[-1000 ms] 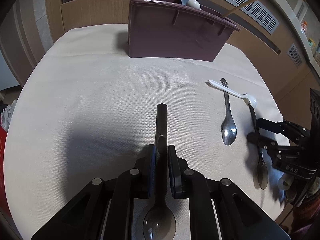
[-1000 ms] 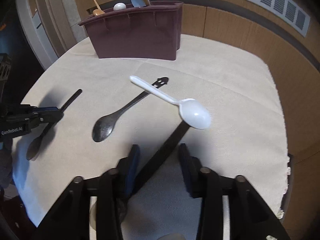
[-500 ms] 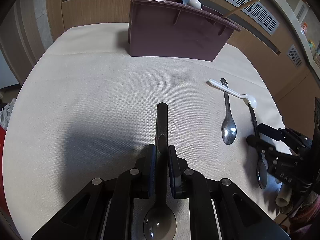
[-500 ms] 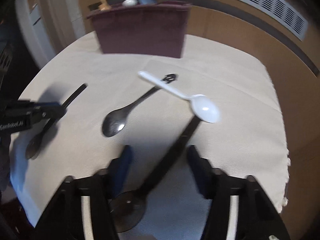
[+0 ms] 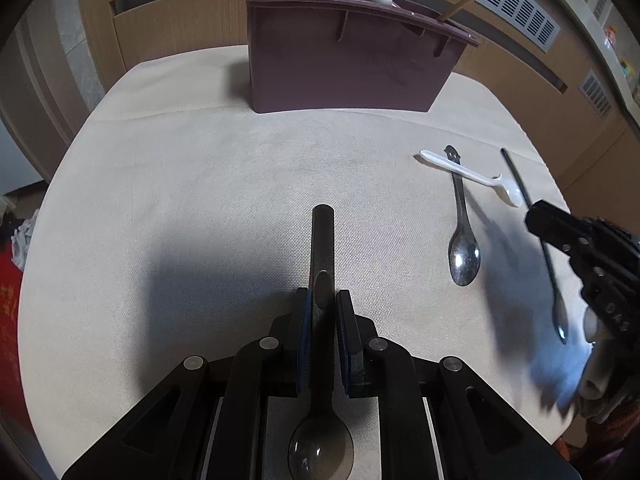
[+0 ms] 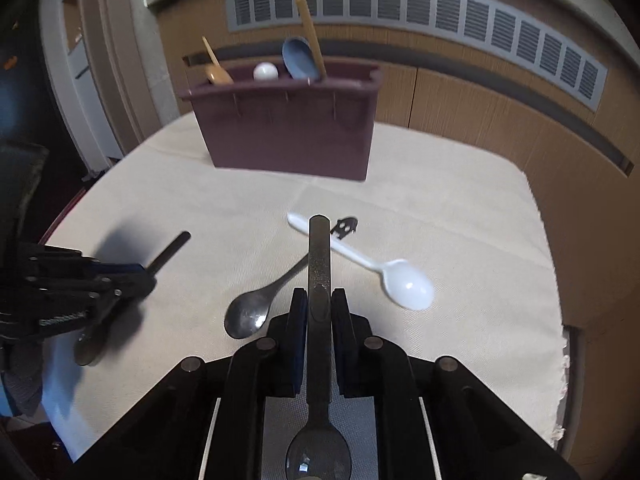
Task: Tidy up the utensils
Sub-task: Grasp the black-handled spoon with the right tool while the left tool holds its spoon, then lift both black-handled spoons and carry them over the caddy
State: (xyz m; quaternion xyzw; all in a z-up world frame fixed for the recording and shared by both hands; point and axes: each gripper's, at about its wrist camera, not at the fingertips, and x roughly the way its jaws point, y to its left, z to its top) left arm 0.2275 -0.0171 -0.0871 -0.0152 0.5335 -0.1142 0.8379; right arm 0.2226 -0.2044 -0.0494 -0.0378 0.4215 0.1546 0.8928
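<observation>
We hold a dark spoon (image 5: 322,256) in the left gripper (image 5: 322,300), jaws closed on its handle, at lower centre. The right gripper (image 6: 320,300) likewise clamps a second spoon (image 6: 319,256). The maroon utensil holder (image 5: 344,68) stands top centre; bare cloth-covered tabletop (image 5: 200,168) lies between.

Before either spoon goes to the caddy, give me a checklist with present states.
1. Left claw shut on its dark spoon: ok.
2. Right claw shut on its black spoon: ok.
3. Spoons centred, handles forward: ok.
4. Caddy upright: ok.
5. Free slot in caddy: cannot tell.
6. White spoon and metal spoon still on the cloth, crossed: not ok.
</observation>
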